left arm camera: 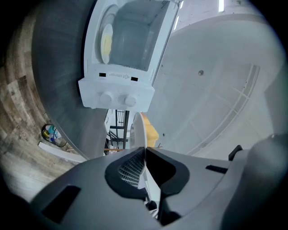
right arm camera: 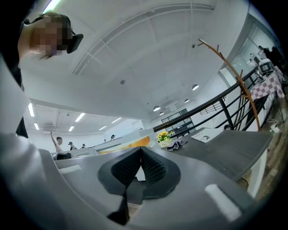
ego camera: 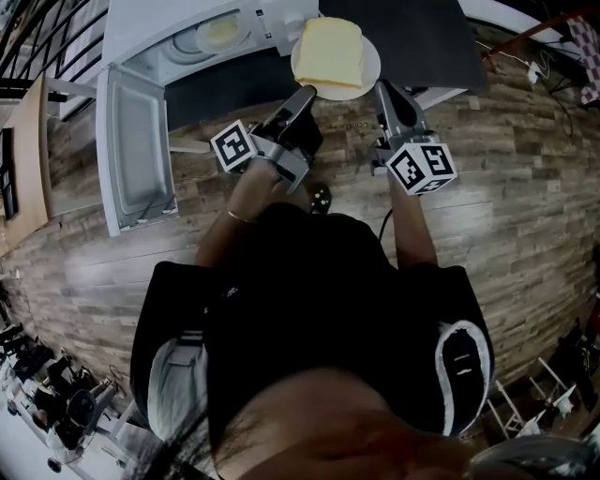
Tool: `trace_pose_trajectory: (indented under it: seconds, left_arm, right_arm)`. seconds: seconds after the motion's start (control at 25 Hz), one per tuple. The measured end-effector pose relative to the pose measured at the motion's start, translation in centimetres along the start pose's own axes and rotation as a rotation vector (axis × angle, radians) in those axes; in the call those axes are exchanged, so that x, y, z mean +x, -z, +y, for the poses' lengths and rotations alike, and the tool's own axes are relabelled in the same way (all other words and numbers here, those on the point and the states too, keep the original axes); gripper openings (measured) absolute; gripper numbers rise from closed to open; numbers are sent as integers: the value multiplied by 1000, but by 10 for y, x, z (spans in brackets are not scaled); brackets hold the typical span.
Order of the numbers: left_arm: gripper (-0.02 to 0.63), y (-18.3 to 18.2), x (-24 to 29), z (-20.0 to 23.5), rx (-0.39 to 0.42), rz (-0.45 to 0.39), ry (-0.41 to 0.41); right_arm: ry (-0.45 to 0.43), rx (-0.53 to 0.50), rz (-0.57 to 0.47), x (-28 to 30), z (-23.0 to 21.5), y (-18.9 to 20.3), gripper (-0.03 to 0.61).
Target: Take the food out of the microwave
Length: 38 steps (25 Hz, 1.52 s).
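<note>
The left gripper (left arm camera: 144, 150) is clamped on the near rim of the round white plate (ego camera: 371, 71). In the left gripper view the rim stands edge-on between the ribbed pads. The right gripper (ego camera: 384, 90) has its jaws pressed together with nothing between them, and its tip is right at the plate's right edge. Whether it touches the rim cannot be told. The pale yellow square slab of food (ego camera: 330, 52) lies flat on the plate, just past both gripper tips. The plate is outside the oven, over the dark grey tabletop (ego camera: 422, 37). Beyond and to the left stands the white microwave oven (ego camera: 141, 28), its door (ego camera: 136, 150) swung fully open. Inside its cavity lies a round turntable tray (ego camera: 220, 33) with a pale yellowish patch on it.
</note>
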<state>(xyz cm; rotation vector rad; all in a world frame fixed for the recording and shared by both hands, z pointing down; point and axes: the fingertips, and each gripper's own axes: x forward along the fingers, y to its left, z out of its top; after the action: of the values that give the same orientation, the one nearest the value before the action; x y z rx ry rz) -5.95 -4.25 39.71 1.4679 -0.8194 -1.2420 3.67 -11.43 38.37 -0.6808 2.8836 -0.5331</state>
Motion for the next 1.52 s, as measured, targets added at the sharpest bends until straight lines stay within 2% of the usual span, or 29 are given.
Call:
trace_pose_trajectory:
  seconds: [0.48, 0.96, 1.2, 1.52]
  left_arm:
    - [16, -2, 32, 5, -24, 94, 15]
    - [15, -26, 54, 6, -53, 188, 22]
    - [16, -25, 56, 7, -69, 235, 29]
    - [16, -41, 77, 14, -117, 277, 36]
  right_arm:
    - [92, -8, -28, -1, -22, -11, -3]
    - [183, -18, -46, 21, -30, -20, -3]
    - [239, -26, -56, 17, -29, -19, -3]
    - [301, -33, -76, 35, -44, -25, -6]
